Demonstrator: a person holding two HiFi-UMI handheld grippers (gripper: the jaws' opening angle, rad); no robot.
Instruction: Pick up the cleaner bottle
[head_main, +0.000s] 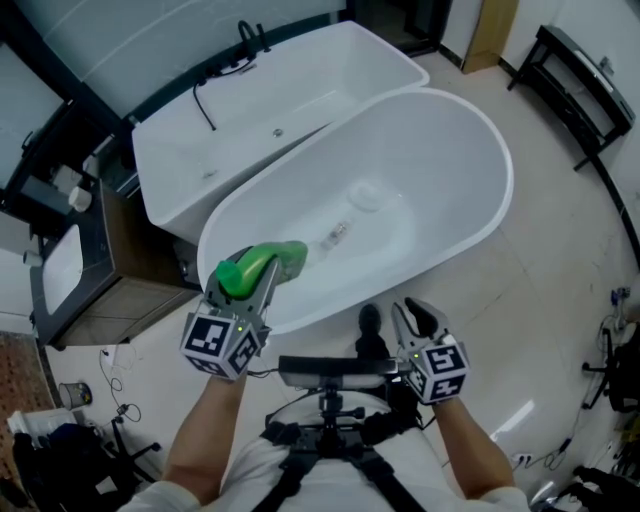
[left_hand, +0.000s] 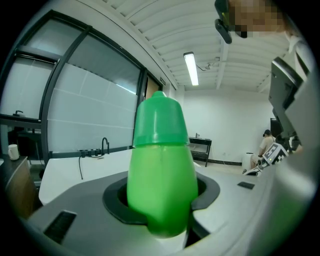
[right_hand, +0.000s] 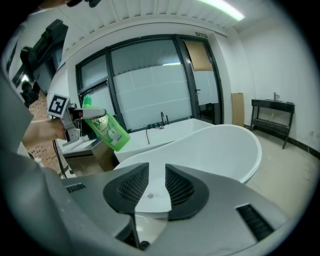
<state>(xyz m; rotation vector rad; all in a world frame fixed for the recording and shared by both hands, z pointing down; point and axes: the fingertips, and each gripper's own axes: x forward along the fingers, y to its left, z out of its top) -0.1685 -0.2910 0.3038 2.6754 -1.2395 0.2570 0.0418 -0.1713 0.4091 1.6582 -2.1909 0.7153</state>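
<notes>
1. Your bottle (head_main: 262, 266) is bright green, cap included, with a white-printed label.
2. Your left gripper (head_main: 262, 280) and right gripper (head_main: 418, 315) are grey, and their cubes carry black-and-white square markers.
3. The oval tub (head_main: 470, 140) and the boxy tub (head_main: 300, 90) are plain white, and the tap (head_main: 250, 35) is black.
4. The floor (head_main: 560, 300) is glossy cream.

The cleaner bottle (head_main: 262, 266) hangs over the oval tub's (head_main: 455, 180) near left rim. The rectangular tub (head_main: 300, 85) stands just behind the oval one.
</notes>
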